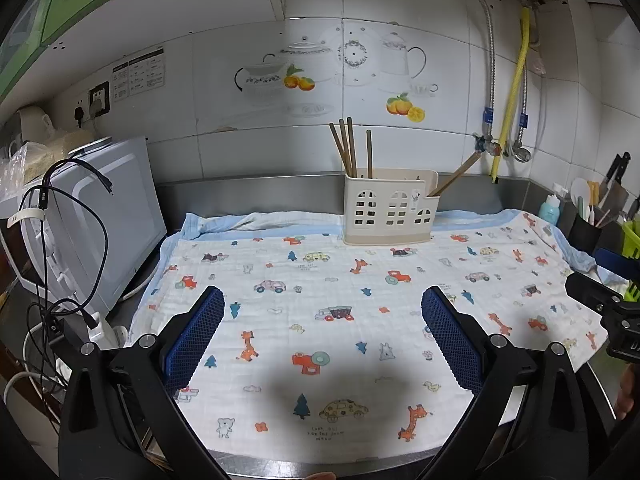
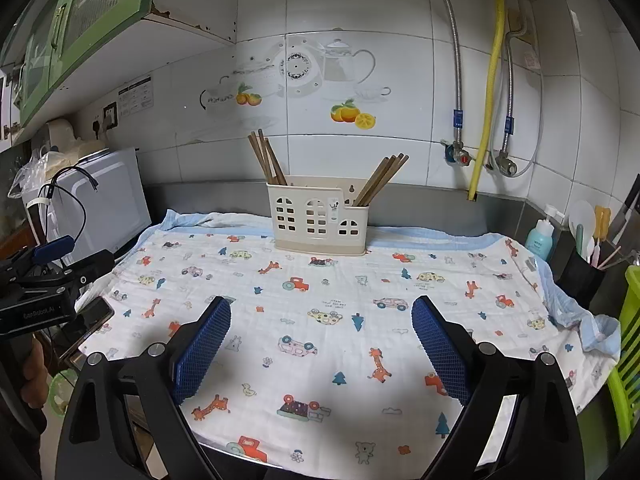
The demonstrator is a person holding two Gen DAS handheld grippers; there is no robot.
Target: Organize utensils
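Note:
A cream plastic utensil holder (image 1: 390,208) (image 2: 320,216) stands at the back of a patterned cloth (image 1: 340,340) (image 2: 320,320). Brown chopsticks stand upright in its left compartment (image 1: 348,146) (image 2: 266,158), and more lean right out of its right compartment (image 1: 456,176) (image 2: 382,178). My left gripper (image 1: 323,304) is open and empty above the front of the cloth. My right gripper (image 2: 321,312) is open and empty, also over the front of the cloth. Each gripper's body shows at the edge of the other's view.
A white appliance (image 1: 100,220) with dangling cables (image 1: 76,216) stands at the left. At the right are a black cup of utensils (image 2: 580,276), a blue bottle (image 2: 540,238) and a green rack (image 2: 628,344). Pipes and valves (image 2: 480,152) run down the tiled wall.

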